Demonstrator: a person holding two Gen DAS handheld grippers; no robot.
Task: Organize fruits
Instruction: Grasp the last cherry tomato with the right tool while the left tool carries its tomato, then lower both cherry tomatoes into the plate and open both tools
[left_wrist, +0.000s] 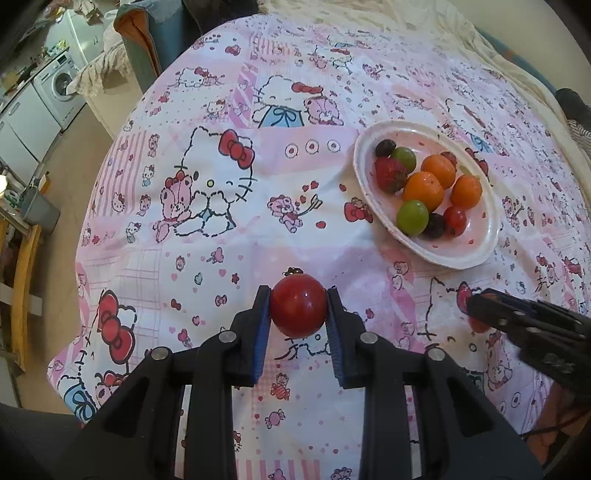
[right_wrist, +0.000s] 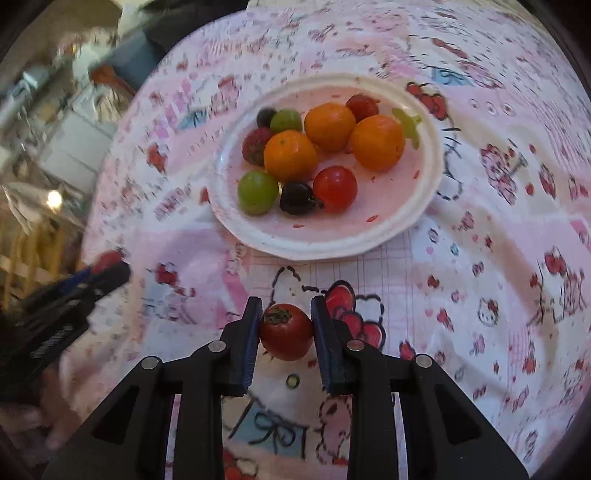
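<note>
- Two views, left wrist first: the left hand-held gripper is nearly closed, its blue pads pressing both sides of a red cherry tomato, which hangs above the cloth on the near side of the white plate.
- Risk here, as I judge it: the skin is smooth and round and the pads hold it near their tips, so a tilt or jolt could squirt it out; a harder squeeze could split it.
- Fruit already crowds the plate, with oranges, green grapes and a strawberry among it, so a careless drop could knock a piece over the low rim.
- Beside the plate's near end, the right hand-held gripper comes in; the two tools could clash over the plate.
- Pink cartoon-print tablecloth lies wrinkled on the bench, so loose fruit may roll. Well left of the plate, beyond the bench edge, stand a washing machine and a wooden chair.
- Right wrist view: the right hand-held gripper has closed on a second tomato, stem cap up, just short of the plate's near rim.
- Blur suggests quick motion, which I think raises the chance of a slip. The left hand-held gripper sits left of the plate; the room behind is too smeared to read.
</note>
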